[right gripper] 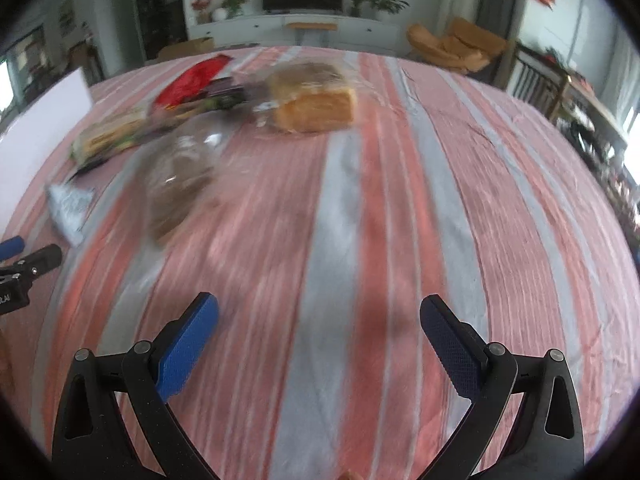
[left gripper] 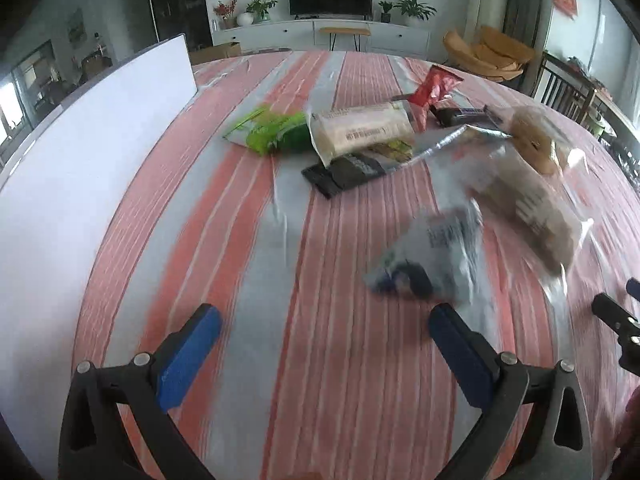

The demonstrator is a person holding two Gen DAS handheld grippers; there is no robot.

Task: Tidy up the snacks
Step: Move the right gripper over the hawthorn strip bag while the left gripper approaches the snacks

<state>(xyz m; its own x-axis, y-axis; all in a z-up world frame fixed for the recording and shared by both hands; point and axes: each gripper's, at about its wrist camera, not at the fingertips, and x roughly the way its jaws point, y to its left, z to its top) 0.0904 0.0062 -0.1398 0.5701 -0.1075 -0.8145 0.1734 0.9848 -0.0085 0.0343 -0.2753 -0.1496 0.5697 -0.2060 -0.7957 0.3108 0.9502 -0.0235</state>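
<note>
Snacks lie scattered on a red and grey striped tablecloth (left gripper: 320,260). In the left wrist view I see a green bag (left gripper: 272,132), a beige wrapped pack (left gripper: 360,128), a black packet (left gripper: 344,172), a red bag (left gripper: 434,86), a silver-blue pouch (left gripper: 432,256) and bagged brown bread (left gripper: 532,204). My left gripper (left gripper: 324,320) is open and empty, short of the pouch. In the right wrist view a bagged loaf (right gripper: 316,100), brown bread (right gripper: 180,176) and the red bag (right gripper: 192,78) lie ahead. My right gripper (right gripper: 320,312) is open and empty over bare cloth.
A white board (left gripper: 92,168) stands along the table's left side. The other gripper's tip shows at the right edge of the left wrist view (left gripper: 616,316) and the left edge of the right wrist view (right gripper: 28,264). Chairs stand beyond the table's right side.
</note>
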